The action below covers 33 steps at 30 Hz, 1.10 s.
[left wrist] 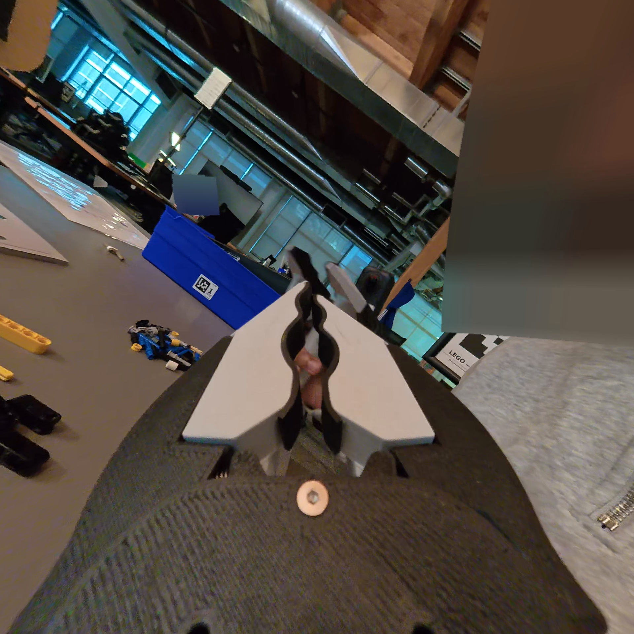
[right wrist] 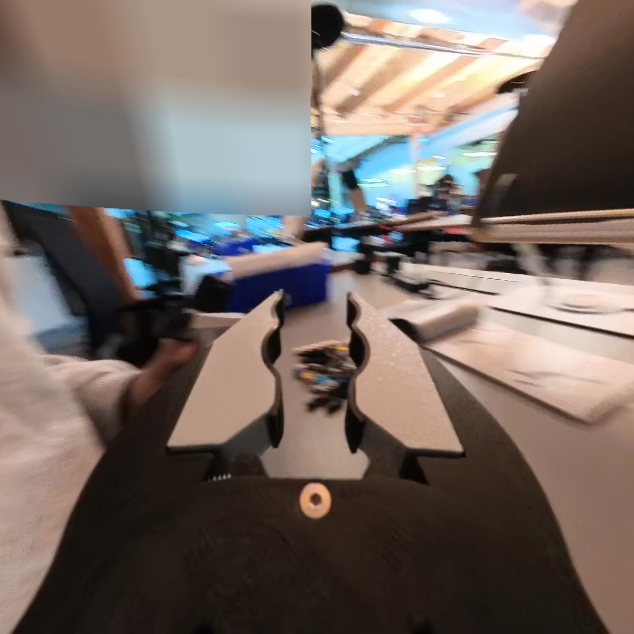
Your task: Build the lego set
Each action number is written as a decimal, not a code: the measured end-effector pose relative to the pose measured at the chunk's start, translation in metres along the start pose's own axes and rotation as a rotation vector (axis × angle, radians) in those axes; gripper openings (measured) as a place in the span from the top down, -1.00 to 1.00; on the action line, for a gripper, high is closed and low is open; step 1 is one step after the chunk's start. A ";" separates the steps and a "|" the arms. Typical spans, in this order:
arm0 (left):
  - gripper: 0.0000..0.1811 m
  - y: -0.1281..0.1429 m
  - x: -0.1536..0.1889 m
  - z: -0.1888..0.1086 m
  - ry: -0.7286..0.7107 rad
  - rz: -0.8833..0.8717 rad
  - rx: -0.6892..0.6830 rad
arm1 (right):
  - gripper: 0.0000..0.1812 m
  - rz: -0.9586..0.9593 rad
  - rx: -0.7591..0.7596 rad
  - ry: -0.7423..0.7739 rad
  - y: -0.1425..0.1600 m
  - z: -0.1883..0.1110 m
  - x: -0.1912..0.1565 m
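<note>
A pile of small blue, black and yellow lego pieces (left wrist: 161,343) lies on the grey table (left wrist: 103,394). My left gripper (left wrist: 310,293) is raised above the table with its jaws together; I see no piece between them. Just beyond its tips are the spread fingers of my right gripper (left wrist: 343,288). In the blurred right wrist view my right gripper (right wrist: 315,308) is open and empty, with the lego pile (right wrist: 326,370) on the table between and beyond its fingers. The left gripper (right wrist: 154,329) shows dark at the left, held in a hand (right wrist: 164,363).
A yellow lego beam (left wrist: 24,334), a small yellow piece (left wrist: 5,373) and black lego parts (left wrist: 27,432) lie at the left. A blue bin (left wrist: 206,271) stands behind the pile. White sheets (left wrist: 68,199) lie far left and, in the right wrist view, white sheets (right wrist: 514,377) lie to the right. A grey sleeve (left wrist: 549,446) is close. Tip to tip, the grippers are about 6 centimeters apart. Left tips and right tips are each some 15 centimeters from the yellow lego beam (left wrist: 24,334).
</note>
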<state>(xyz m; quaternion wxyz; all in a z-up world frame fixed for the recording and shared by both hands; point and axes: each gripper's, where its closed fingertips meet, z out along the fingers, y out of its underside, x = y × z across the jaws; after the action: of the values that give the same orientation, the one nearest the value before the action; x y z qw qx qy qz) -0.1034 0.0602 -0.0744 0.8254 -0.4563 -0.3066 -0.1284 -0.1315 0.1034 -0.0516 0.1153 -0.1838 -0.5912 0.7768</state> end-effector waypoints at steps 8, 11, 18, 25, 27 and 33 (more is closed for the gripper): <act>1.00 -0.004 0.004 0.000 0.012 -0.014 0.016 | 0.57 -0.295 -0.646 0.907 0.049 -0.050 0.232; 1.00 -0.008 0.007 -0.002 0.014 0.012 0.019 | 0.37 -0.151 -0.669 1.013 0.066 -0.058 0.288; 1.00 -0.019 0.006 -0.009 0.026 0.002 0.045 | 0.70 0.113 -0.798 1.045 0.097 -0.073 0.344; 1.00 -0.017 0.005 -0.009 0.041 -0.039 0.031 | 0.86 0.091 -0.644 0.838 0.069 -0.049 0.294; 1.00 -0.016 0.000 -0.009 0.015 -0.024 0.016 | 0.87 -0.042 -0.561 0.654 0.051 -0.022 0.237; 0.85 0.007 -0.038 -0.008 -0.187 -0.102 -0.086 | 0.86 -0.377 -0.439 0.136 0.068 0.023 0.030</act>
<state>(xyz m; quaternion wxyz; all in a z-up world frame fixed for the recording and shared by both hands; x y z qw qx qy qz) -0.1263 0.0554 -0.1061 0.7651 -0.4853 -0.3993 -0.1399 -0.1657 0.0760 -0.1164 0.2543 -0.1431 -0.7598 0.5810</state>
